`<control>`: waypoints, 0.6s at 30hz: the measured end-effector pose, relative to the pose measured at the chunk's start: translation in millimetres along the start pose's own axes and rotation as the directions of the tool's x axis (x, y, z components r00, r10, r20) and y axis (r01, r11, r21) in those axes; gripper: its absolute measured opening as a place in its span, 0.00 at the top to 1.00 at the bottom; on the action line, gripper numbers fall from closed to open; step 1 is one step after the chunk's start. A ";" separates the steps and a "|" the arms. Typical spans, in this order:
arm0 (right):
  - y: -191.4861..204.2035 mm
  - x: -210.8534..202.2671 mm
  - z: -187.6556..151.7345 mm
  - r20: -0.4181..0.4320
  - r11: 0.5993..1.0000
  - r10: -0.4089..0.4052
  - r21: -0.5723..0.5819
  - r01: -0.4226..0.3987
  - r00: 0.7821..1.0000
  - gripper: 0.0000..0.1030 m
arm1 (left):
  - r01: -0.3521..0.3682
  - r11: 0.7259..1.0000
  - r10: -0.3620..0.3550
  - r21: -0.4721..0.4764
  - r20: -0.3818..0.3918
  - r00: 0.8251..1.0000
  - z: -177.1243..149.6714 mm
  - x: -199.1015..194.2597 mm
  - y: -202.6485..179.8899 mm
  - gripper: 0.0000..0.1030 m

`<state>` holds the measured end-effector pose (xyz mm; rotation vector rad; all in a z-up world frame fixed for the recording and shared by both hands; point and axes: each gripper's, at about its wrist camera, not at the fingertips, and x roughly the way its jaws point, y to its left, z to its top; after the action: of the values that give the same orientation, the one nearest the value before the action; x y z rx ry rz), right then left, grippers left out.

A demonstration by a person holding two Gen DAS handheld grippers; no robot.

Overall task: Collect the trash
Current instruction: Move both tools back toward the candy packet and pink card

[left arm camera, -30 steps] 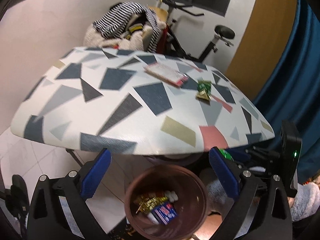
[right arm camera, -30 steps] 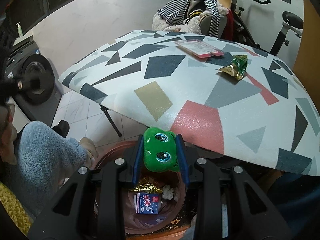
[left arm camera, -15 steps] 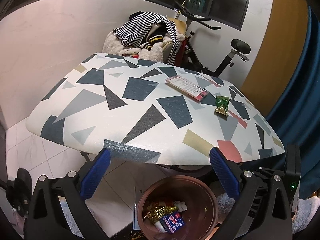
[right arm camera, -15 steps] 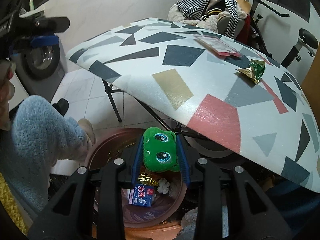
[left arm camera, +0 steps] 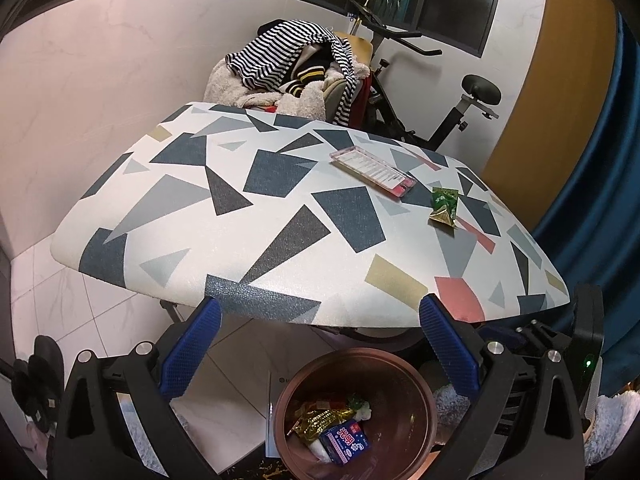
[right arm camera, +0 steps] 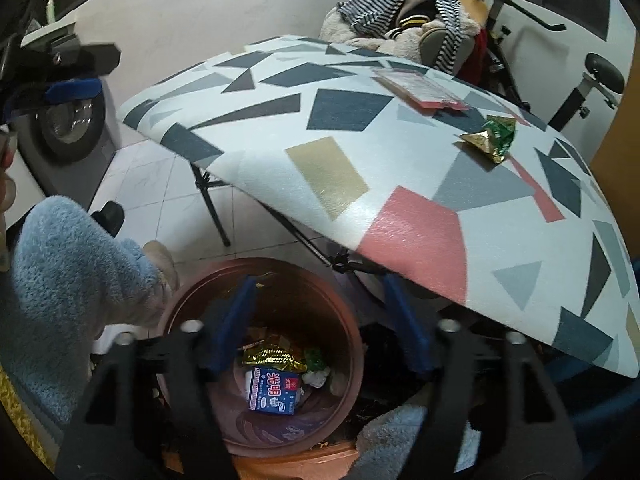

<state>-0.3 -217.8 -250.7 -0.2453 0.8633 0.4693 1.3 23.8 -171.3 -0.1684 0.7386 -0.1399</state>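
The main risk from here is a careless reach back to the table [right arm camera: 420,216]: the right gripper [right arm camera: 320,320] hangs over the brown bin [right arm camera: 352,344] just under the table's edge, so lifting straight up could knock that edge, or a swing could tip the bin and spill what is in it. Its jaws have just been opening and now stand wide with nothing between them — a green scrap [right arm camera: 314,358] lies in the bin below, beside the gold wrapper [right arm camera: 272,356] and the blue-and-white carton [right arm camera: 272,394], though whether it has settled fully I cannot tell. The left gripper [left arm camera: 320,344] is also wide open and empty, poised above the same bin. The trash left to collect — the green-and-gold wrapper [left arm camera: 443,206] — lies on the far part of the table near the pink flat case [left arm camera: 372,170], well apart from both sets of jaws; being light and crinkled, it would likely slide away under a shallow pinch.
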 end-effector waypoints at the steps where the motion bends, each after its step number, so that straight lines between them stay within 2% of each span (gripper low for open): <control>1: -1.6 -0.2 0.0 0.003 1.000 -0.010 0.007 0.010 1.000 0.23 | 0.000 1.000 0.000 0.000 -0.001 1.000 0.0 0.1 0.0 0.06; 3: -3.8 -1.5 0.4 0.012 1.000 -0.016 0.015 0.016 1.000 0.11 | 0.000 1.000 0.000 -0.001 0.000 1.000 0.1 0.0 0.2 0.06; 6: -8.2 -1.9 1.1 0.013 0.999 -0.021 0.029 0.021 1.000 0.07 | -0.001 1.000 0.001 -0.003 -0.003 1.000 -0.4 1.0 0.2 0.06; 18: -20.6 -2.3 2.6 0.013 0.996 -0.024 0.082 0.023 1.000 0.06 | 0.001 1.000 -0.001 0.005 -0.005 1.000 -1.4 5.6 1.2 0.06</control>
<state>10.3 -235.3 -246.9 -0.1764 0.8635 0.4127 4.5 23.8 -176.2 -0.1638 0.7434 -0.1435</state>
